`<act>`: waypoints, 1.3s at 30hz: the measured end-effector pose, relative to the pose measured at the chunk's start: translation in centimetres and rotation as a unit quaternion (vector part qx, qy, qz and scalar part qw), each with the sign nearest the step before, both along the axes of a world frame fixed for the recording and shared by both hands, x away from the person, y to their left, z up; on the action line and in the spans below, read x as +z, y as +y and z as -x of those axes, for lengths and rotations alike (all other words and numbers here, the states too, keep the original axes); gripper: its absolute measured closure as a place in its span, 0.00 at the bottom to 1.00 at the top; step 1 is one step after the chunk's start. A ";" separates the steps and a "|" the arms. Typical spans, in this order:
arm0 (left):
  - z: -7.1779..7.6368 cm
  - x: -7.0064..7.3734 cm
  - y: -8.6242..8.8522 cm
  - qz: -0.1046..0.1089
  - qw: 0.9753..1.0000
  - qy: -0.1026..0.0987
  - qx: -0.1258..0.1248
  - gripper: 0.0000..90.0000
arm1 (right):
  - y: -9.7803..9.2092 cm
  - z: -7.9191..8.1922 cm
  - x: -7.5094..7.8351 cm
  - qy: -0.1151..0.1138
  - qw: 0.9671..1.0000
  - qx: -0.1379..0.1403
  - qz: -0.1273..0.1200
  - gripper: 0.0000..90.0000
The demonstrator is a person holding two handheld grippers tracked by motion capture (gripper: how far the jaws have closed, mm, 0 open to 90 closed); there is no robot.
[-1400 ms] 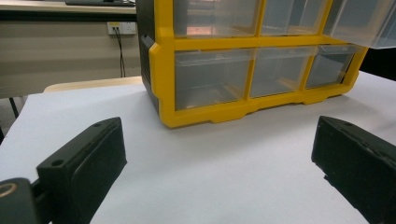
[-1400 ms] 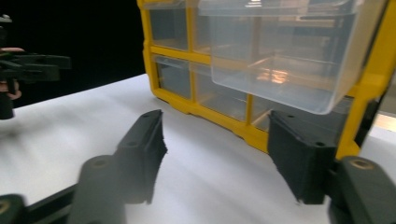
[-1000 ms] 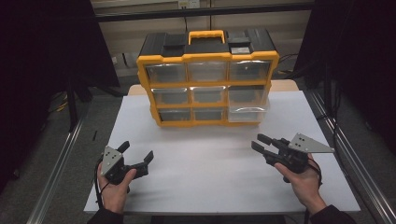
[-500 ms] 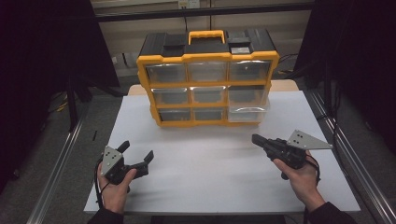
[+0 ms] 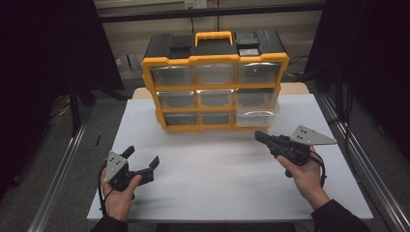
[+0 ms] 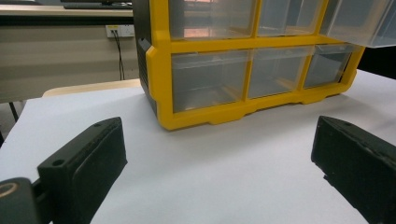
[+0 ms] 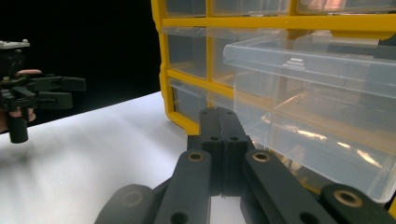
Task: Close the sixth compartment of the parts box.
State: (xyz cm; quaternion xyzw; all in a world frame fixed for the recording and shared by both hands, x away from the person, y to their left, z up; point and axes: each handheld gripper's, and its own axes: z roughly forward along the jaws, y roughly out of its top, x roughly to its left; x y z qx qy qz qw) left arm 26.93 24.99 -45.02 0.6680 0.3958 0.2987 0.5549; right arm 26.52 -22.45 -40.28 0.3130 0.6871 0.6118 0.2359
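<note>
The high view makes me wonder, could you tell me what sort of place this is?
Probably a lab or workshop test bench: a white table with metal rails, a yellow drawer organizer on it, dark curtains at both sides, and a wall socket behind.

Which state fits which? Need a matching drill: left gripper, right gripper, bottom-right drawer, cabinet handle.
Things:
1. left gripper
2. right gripper
3. bottom-right drawer
4. cabinet handle

States:
A. pulled partly out of the cabinet
B. fingers closed together, near the open drawer
C. yellow, on top of the cabinet
D. fingers spread wide, over bare table

Pairs: 1-D, 2-B, 3-A, 4-C
</note>
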 end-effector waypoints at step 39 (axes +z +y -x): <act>0.0 0.0 -0.1 0.002 1.000 0.001 -0.001 0.03 | 0.2 -4.1 -0.5 0.002 0.999 -0.041 0.010 1.00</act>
